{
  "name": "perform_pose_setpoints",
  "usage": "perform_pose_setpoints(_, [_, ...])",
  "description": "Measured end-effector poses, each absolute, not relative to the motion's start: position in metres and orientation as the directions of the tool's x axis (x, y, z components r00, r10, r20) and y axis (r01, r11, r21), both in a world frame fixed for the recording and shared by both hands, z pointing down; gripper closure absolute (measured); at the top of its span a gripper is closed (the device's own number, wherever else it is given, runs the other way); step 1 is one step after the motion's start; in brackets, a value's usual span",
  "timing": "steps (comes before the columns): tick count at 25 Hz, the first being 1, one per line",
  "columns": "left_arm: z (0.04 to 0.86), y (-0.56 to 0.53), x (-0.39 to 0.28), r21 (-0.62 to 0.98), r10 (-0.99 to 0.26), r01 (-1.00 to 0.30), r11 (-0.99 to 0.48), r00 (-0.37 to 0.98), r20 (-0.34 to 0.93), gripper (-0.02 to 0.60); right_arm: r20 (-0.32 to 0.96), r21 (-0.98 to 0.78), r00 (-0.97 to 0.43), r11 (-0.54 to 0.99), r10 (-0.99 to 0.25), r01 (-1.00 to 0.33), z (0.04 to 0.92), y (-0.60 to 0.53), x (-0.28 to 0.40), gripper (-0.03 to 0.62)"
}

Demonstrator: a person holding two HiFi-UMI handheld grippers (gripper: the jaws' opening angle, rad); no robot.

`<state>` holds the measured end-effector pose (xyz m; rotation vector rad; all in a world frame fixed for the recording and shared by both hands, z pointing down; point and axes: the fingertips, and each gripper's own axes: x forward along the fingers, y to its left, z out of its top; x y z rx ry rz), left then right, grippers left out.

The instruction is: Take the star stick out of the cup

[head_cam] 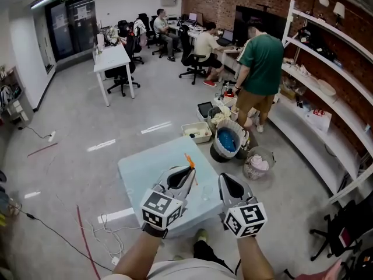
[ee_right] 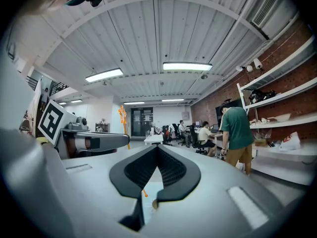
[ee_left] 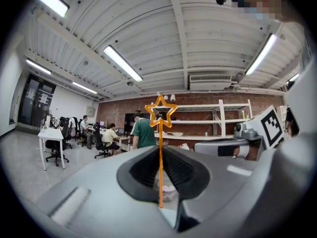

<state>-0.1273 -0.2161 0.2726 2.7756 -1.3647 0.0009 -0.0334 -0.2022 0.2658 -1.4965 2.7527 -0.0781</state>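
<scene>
An orange star stick [ee_left: 161, 111] stands upright, pinched between the jaws of my left gripper [ee_left: 161, 150], its star above the fingertips. From the head view the stick [head_cam: 191, 167] slants up from the left gripper [head_cam: 187, 171] over a light blue table [head_cam: 145, 168]. My right gripper [head_cam: 224, 178] hovers beside it to the right, shut with nothing in it. In the right gripper view the jaws [ee_right: 157, 148] meet at their tips, and the star stick [ee_right: 122, 114] shows at the left above the other gripper [ee_right: 94, 140]. No cup shows in any view.
Beyond the table's far edge on the floor are a white bin [head_cam: 197, 132], a blue-lined basket [head_cam: 228, 140] and a wire basket [head_cam: 258, 163]. A person in a green shirt [head_cam: 259, 63] stands by white shelves [head_cam: 326, 98]. Cables [head_cam: 87, 238] lie at the left.
</scene>
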Motion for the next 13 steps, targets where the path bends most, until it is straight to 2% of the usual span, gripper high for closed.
perform_pose_setpoints(13, [0.2771, -0.2209, -0.1236, 0.054, -0.792, -0.792, -0.608, 0.610, 0.030, 0.572, 0.026, -0.047, -0.545, 0.543, -0.838, -0.838, 0.2681, -0.2049, -0.0302, 0.582])
